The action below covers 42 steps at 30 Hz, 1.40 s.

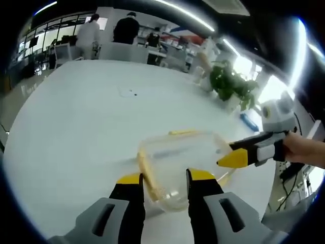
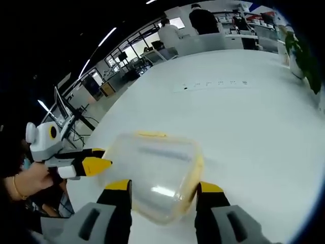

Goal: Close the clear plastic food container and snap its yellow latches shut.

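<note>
In the left gripper view the left gripper (image 1: 163,179) has its yellow-tipped black jaws spread apart on either side of the near corner of the clear, rounded-rectangular plastic food container (image 1: 185,162) — released, not pinching it as far as can be told. The container rests on the white desk (image 1: 86,127) directly ahead of both grippers. In the right gripper view the right gripper (image 2: 164,187) is likewise spread, its jaws flanking the container's near edge with the clear lid (image 2: 155,170) between them; whether either tip touches the plastic is hard to say.

The lid seems to lie over the base already, so the closing step looks roughly done. The yellow latches (image 1: 183,132) are what is left: one shows as a yellow strip on the far rim, another along the side just beyond the left gripper's jaws, and none can be confirmed as snapped down — my guess is they are not yet pressed.

The transparent walls blur lid and base together, so how well the lid is seated is unclear. The container's near rim is hidden behind the jaws.

Farther off, a green potted plant (image 1: 231,84) stands at the desk's far edge.
</note>
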### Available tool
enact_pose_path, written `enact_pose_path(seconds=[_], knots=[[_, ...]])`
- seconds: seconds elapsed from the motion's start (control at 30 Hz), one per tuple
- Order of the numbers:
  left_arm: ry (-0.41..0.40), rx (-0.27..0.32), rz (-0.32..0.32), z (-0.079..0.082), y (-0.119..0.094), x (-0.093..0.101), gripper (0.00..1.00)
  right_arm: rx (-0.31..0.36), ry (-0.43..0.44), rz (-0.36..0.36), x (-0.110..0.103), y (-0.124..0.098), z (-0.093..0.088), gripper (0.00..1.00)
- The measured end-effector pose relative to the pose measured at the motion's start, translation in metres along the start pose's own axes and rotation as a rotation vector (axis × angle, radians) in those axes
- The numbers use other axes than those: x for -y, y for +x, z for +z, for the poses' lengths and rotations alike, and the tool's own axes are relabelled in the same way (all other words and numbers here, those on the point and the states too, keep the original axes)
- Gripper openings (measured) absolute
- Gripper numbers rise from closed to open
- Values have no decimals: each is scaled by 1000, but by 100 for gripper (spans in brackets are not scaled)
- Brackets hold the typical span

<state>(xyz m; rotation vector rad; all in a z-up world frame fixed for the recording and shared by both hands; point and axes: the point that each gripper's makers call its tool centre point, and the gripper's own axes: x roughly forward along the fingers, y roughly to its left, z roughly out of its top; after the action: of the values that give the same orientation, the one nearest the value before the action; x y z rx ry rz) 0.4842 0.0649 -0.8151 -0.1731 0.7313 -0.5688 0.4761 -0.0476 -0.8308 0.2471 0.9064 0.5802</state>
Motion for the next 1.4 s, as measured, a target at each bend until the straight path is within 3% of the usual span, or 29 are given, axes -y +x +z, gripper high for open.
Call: enact_pose_path(seconds=[0.53,0.87,1.03,1.1,1.27,1.33,1.4], knots=[[17,43,28,28,23,-21,30,53,7,-10,13,21,35,47],[24,58,30,32,26,-23,30,87,13,-9,15,22,38,47],[17,57,25,32,26,-23,30,79,18,-12,15,22,38,48],[57,58,19,34,26,-24,31,67,18,-13,14,21,39,49],[36,30,8,35,27,-25,32,57,20,-6,15,21,38,50],[17,25,-5,35,28,-26,33,70,24,-2,16,21,38,50],[-12,21,-27,34,27,-27,33,141,-7,-13,18,18,42,49]])
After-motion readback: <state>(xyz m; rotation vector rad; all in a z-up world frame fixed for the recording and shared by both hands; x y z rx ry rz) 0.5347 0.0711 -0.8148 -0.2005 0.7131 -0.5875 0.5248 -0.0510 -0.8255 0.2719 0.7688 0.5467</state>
